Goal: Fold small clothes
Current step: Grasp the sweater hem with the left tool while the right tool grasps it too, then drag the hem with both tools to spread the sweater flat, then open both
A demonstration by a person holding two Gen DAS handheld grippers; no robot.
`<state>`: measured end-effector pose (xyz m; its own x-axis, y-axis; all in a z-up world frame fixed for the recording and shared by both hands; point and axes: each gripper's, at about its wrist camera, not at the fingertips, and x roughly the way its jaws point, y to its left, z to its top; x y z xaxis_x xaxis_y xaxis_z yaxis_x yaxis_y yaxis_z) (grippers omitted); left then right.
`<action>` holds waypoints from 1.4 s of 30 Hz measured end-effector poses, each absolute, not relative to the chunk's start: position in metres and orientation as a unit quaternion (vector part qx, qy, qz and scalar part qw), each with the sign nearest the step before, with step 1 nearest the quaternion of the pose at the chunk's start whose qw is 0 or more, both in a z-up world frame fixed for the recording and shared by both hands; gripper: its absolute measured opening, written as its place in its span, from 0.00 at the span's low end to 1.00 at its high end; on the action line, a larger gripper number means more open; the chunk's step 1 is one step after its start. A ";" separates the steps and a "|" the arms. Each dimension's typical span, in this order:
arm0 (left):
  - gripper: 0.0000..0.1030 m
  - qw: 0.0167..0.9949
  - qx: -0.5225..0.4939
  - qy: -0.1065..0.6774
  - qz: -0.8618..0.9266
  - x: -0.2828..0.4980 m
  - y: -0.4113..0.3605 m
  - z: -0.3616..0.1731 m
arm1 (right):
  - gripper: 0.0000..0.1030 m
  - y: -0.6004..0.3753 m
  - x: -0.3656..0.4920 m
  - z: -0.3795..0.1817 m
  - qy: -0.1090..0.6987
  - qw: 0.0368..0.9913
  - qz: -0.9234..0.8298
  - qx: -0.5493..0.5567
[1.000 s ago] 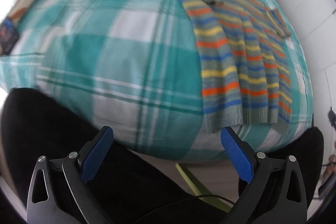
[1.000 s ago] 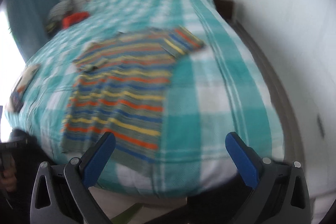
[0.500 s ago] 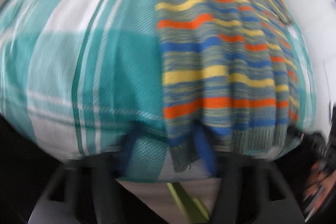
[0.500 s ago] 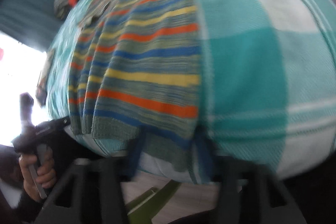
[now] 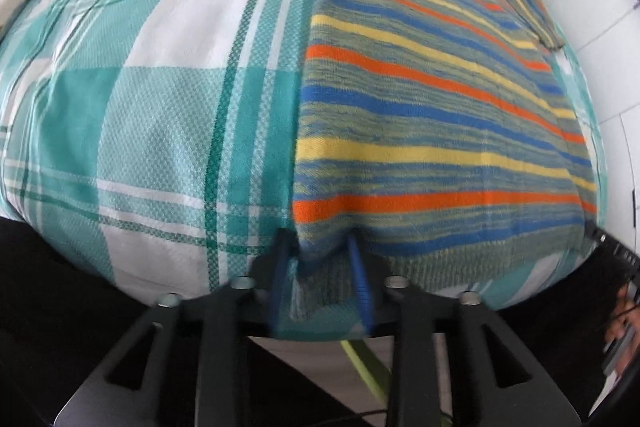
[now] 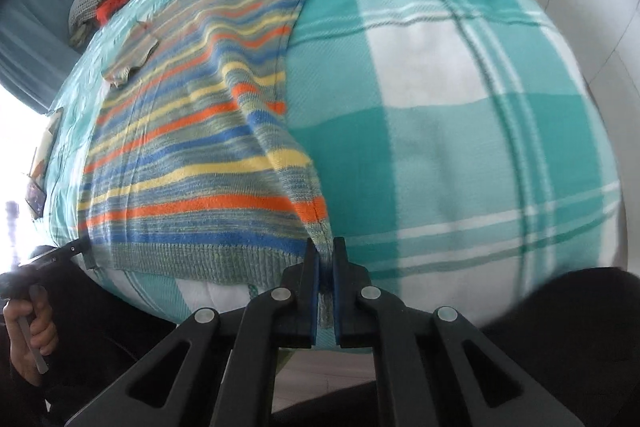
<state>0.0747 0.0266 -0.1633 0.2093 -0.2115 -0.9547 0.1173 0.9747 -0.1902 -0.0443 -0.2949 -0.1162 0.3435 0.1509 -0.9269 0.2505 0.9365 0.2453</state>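
A small striped knit sweater point(image 5: 432, 99), in orange, blue, yellow and grey-green, lies flat on a teal checked bedspread point(image 5: 152, 115) with its hem at the near bed edge. My left gripper point(image 5: 320, 247) has its blue pads around the hem's left corner, with a bunch of cloth between them. My right gripper point(image 6: 326, 263) is shut tight on the sweater's point(image 6: 192, 155) right hem corner. The left gripper point(image 6: 86, 251) also shows at the hem's far left in the right wrist view. Both sleeves are folded in at the far end.
The bedspread point(image 6: 460, 107) hangs over the near bed edge. A pile of grey and red clothes point(image 6: 100, 3) lies at the far left of the bed. A white wall point(image 5: 592, 7) runs along the right side. Flat items point(image 6: 40, 163) lie at the bed's left edge.
Both grippers moved from open and back from the bed to the sweater's hem corners and closed on them. The sweater now fills the near view.
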 end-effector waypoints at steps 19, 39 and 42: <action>0.02 0.779 0.046 0.623 -0.053 0.070 0.026 -0.175 | 0.05 -0.286 -0.052 -0.143 0.624 0.758 -0.025 0.190; 0.09 0.776 0.046 0.627 -0.047 0.059 0.026 -0.171 | 0.08 -0.286 -0.053 -0.150 0.620 0.757 -0.049 0.198; 0.32 0.761 0.038 0.646 -0.035 0.053 0.034 -0.171 | 0.26 -0.290 -0.060 -0.146 0.628 0.748 -0.054 0.208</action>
